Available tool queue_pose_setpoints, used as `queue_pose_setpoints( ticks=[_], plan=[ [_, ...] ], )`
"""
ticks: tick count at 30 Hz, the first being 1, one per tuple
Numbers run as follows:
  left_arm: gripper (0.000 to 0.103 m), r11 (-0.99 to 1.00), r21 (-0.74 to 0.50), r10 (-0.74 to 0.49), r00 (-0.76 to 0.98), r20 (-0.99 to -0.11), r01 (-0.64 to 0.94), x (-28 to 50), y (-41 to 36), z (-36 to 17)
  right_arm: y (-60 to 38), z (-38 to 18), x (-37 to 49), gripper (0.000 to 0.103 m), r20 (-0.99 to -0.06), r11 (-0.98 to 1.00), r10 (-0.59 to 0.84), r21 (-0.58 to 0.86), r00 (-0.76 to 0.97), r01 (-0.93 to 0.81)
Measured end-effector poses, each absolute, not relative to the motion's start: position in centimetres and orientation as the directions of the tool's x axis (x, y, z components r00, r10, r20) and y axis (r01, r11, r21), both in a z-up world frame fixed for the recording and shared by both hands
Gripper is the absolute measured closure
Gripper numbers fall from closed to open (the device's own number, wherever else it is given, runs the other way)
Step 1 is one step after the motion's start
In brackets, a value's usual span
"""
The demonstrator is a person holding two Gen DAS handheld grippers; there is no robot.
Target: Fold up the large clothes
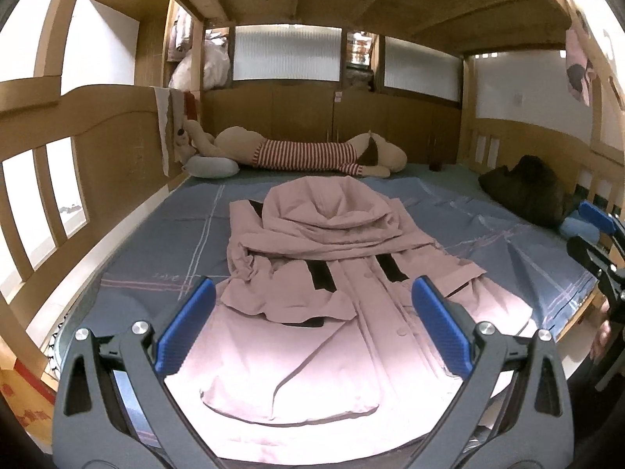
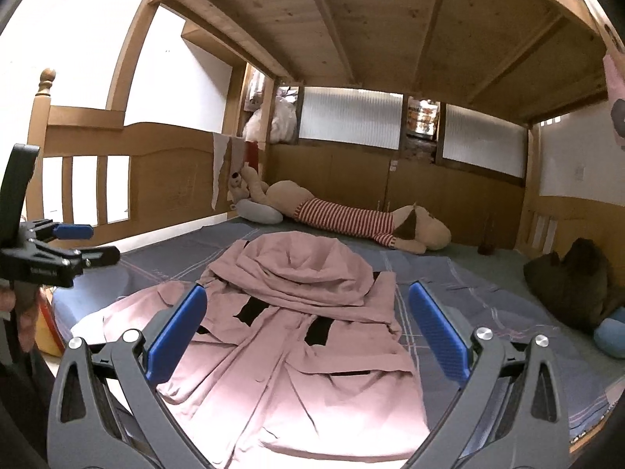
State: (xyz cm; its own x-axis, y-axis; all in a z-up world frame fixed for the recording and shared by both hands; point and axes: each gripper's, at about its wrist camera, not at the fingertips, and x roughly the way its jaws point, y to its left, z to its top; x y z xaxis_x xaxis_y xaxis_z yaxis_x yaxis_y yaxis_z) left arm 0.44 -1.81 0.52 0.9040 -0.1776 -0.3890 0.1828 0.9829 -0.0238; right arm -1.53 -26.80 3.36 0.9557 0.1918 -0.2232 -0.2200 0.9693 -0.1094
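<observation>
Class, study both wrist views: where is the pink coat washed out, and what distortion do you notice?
Left wrist view: the pink coat bleaches near-white at its near hem; fisheye bows the bed frame. Right wrist view: same glare on the near hem; ceiling boards curve.

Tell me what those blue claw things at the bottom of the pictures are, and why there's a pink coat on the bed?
Those are grippers: two-finger tongs with blue pads, and a person holds one in each hand. Each gripper carries a small camera that looks forward along its fingers, so each picture shows its own claws at the bottom. One picture comes from the left gripper, the other from the right gripper. Both are wide open and hold nothing.

On the bed lies a pink hooded coat, spread over a blue-grey sheet, waiting to be folded. At the far end a big stuffed dog in a striped shirt lies along the wall. A dark bundle of cloth sits at the right side.
</observation>
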Motion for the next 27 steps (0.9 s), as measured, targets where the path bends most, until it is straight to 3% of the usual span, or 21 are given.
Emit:
queue_pose_setpoints(
  ticks=[4, 7, 13, 17, 21, 27],
  plan=[
    [0.002, 0.98, -0.03, -0.192, 0.911, -0.365, 0.195, -0.6, -1.5, 1.4, -26.7, 3.4, -2.6, 0.001, -0.223, 0.961, 0.177, -0.169, 0.958, -0.217],
    [0.002, 0.976, 0.019, -0.198, 0.916, -0.348, 0.218, -1.7, -1.8, 1.5, -25.7, 2.3, -3.6, 0.001, -0.256, 0.921, 0.185, -0.293, 0.949, -0.258],
    [0.002, 0.922, 0.329, -0.11, 0.953, -0.282, 0.203, -4.6, -4.1, 0.0, -21.5, -6.7, -7.1, 0.001, -0.335, 0.589, 0.14, -0.728, 0.932, -0.35],
    [0.002, 0.858, 0.477, -0.072, 0.965, -0.253, 0.19, -5.5, -5.9, -1.3, -20.5, -12.5, -8.8, 0.001, -0.344, 0.349, 0.108, -0.865, 0.933, -0.36],
    [0.002, 0.871, 0.453, -0.084, 0.967, -0.241, 0.189, -5.5, -6.0, -0.5, -20.9, -15.5, -9.0, 0.001, -0.375, 0.231, 0.066, -0.896, 0.924, -0.38],
    [0.002, 0.932, 0.331, -0.047, 0.954, -0.297, 0.149, -3.5, -3.9, 0.5, -22.5, -18.1, -8.0, 0.001, -0.373, 0.17, -0.043, -0.917, 0.927, -0.361]
  ],
)
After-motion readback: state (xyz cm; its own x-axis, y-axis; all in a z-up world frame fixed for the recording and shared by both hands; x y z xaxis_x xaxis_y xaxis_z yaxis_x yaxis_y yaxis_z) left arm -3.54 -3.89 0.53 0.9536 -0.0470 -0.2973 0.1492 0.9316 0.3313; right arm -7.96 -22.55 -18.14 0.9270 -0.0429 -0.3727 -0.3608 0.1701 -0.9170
